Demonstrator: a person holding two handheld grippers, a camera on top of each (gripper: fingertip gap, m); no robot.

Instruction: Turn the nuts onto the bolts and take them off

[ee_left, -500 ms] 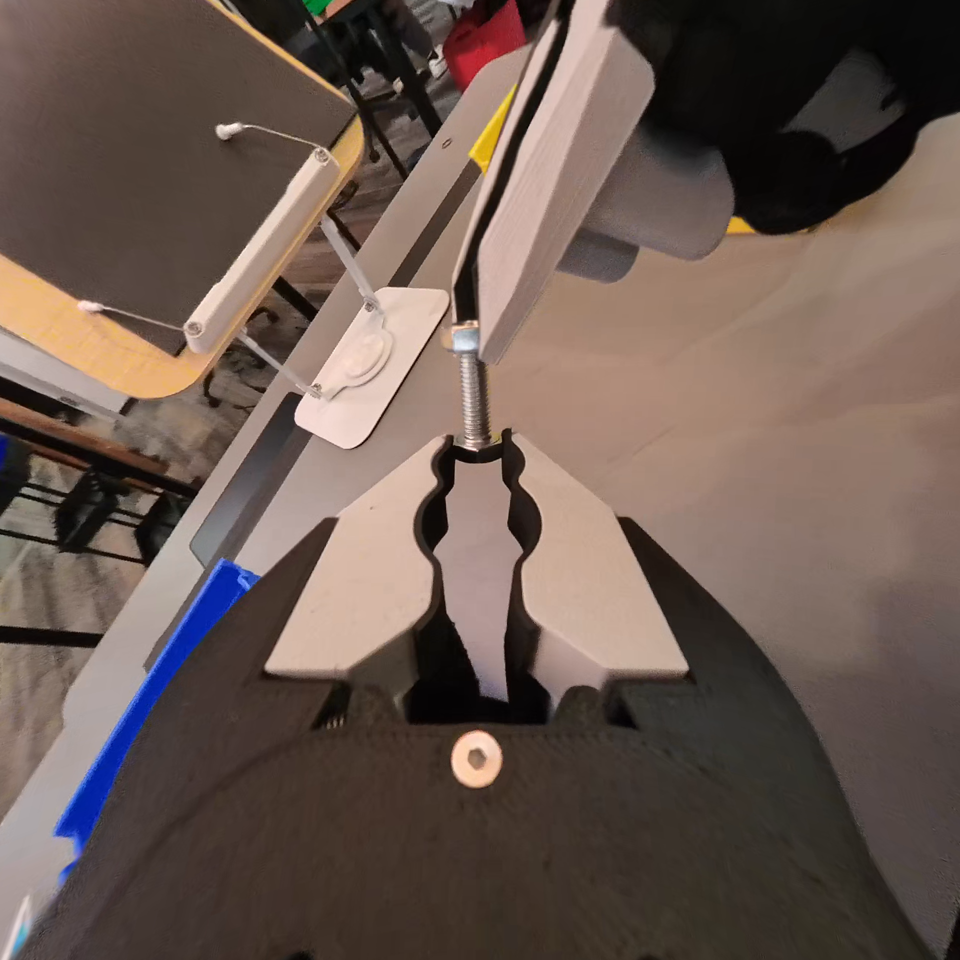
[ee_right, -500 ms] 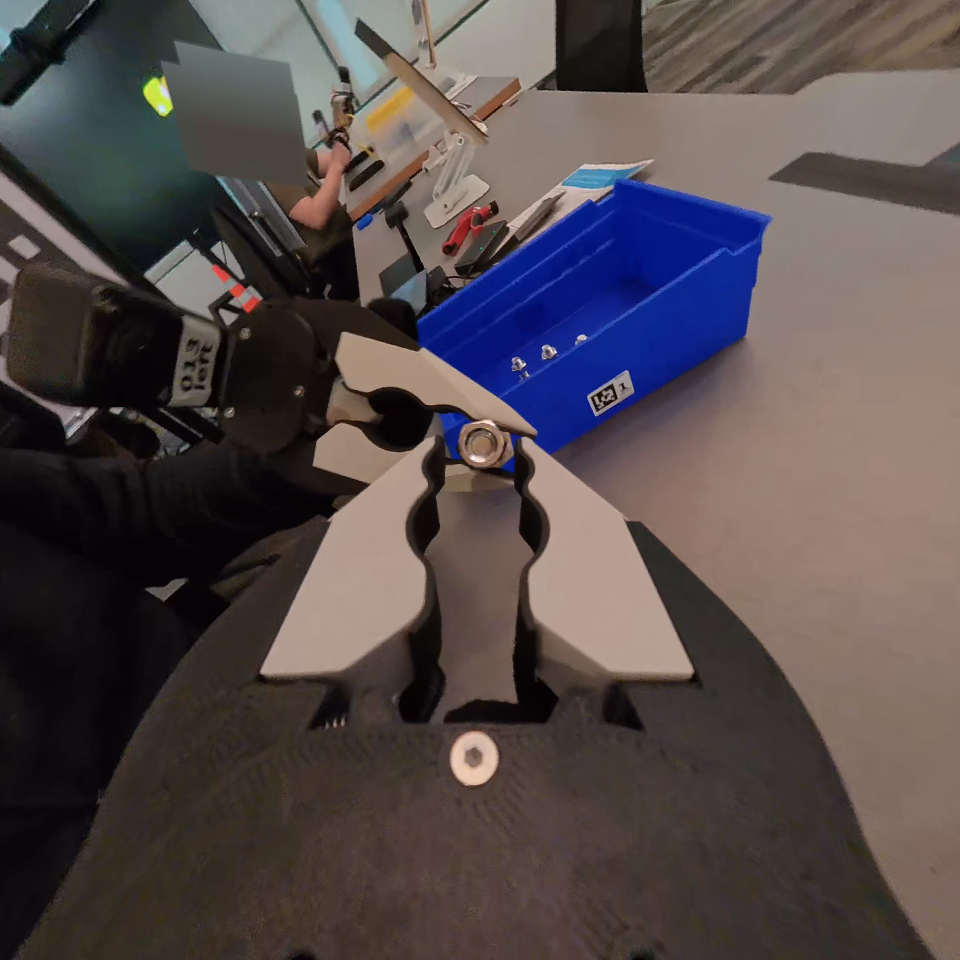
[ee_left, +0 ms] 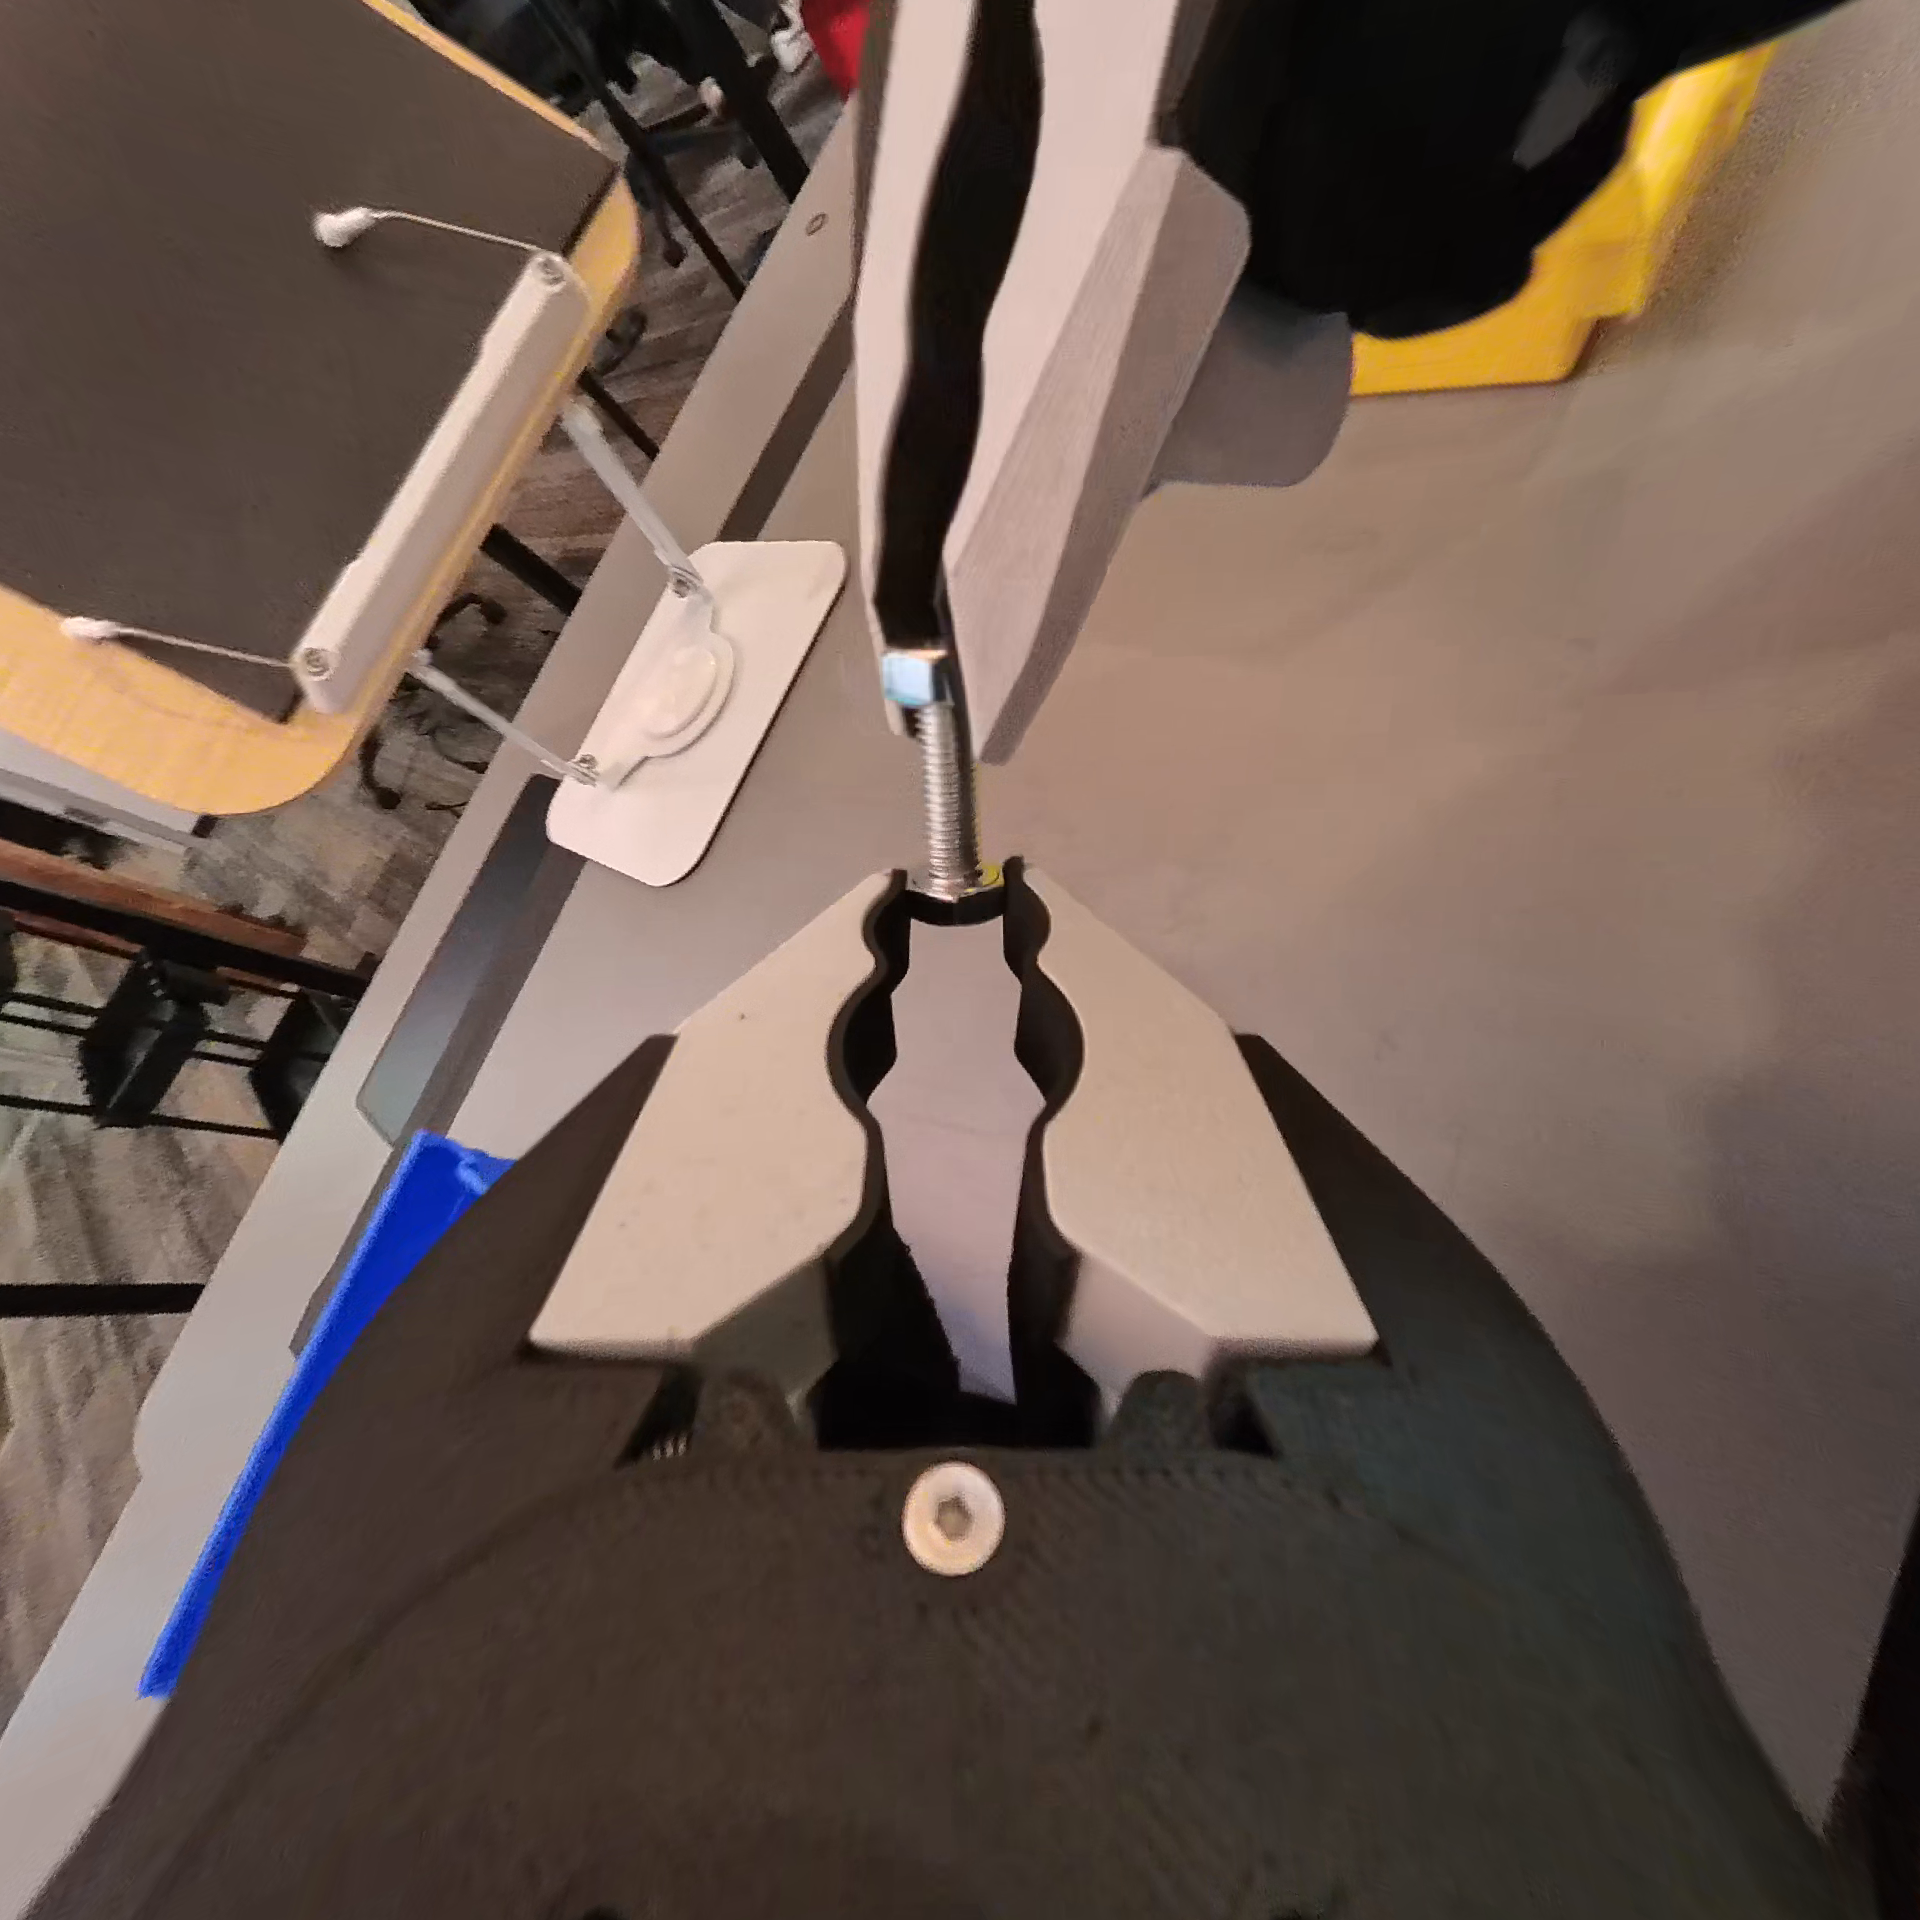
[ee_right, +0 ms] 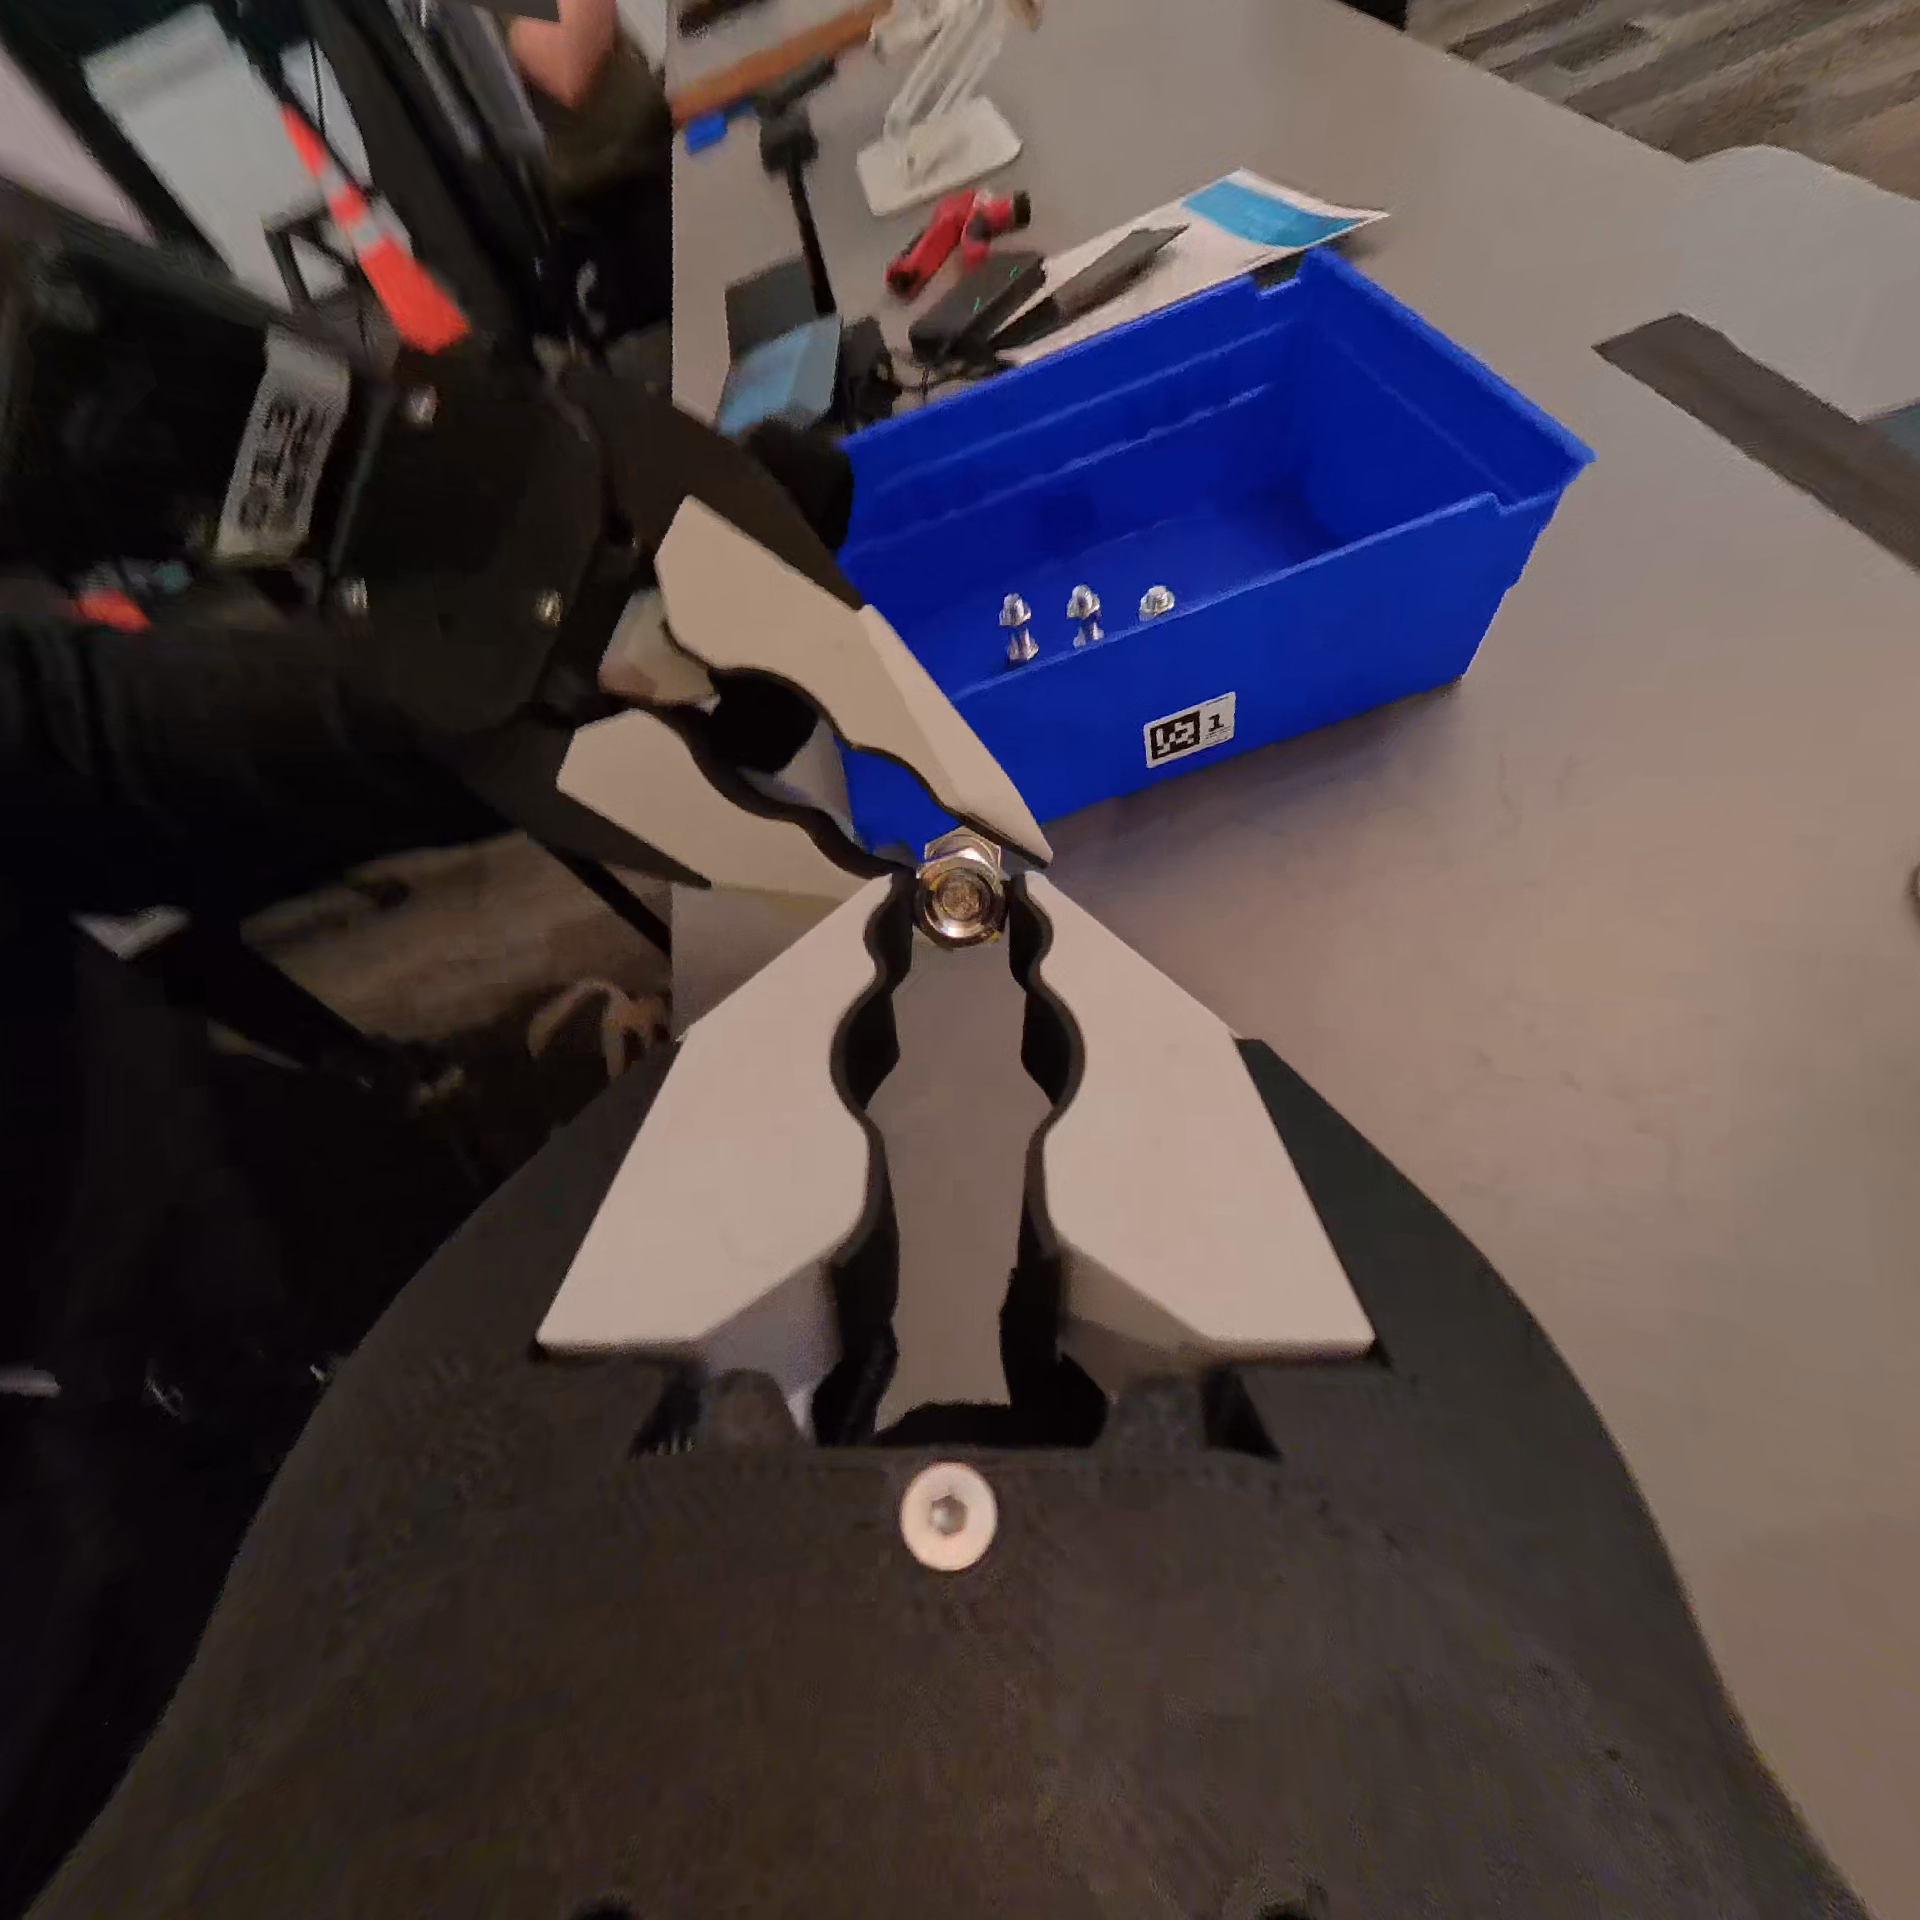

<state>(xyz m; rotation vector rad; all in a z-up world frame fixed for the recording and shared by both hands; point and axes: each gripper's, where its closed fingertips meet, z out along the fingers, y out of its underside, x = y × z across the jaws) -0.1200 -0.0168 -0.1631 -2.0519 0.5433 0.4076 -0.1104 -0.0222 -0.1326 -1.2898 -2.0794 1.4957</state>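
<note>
We find the left tool [ee_left: 956, 883] clamped on the bolt [ee_left: 948, 800] head to stop it spinning, above the desk [ee_left: 1455, 935]; the right tool [ee_right: 961, 899] grips the nut [ee_left: 914, 686] at the thread's far end.

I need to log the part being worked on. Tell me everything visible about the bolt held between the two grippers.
The bolt is shiny silver metal with a threaded shank, held in the air above the grey table. The left gripper clamps one end, the right gripper the other, where a hex nut sits. Which end is the head cannot be told.
</note>
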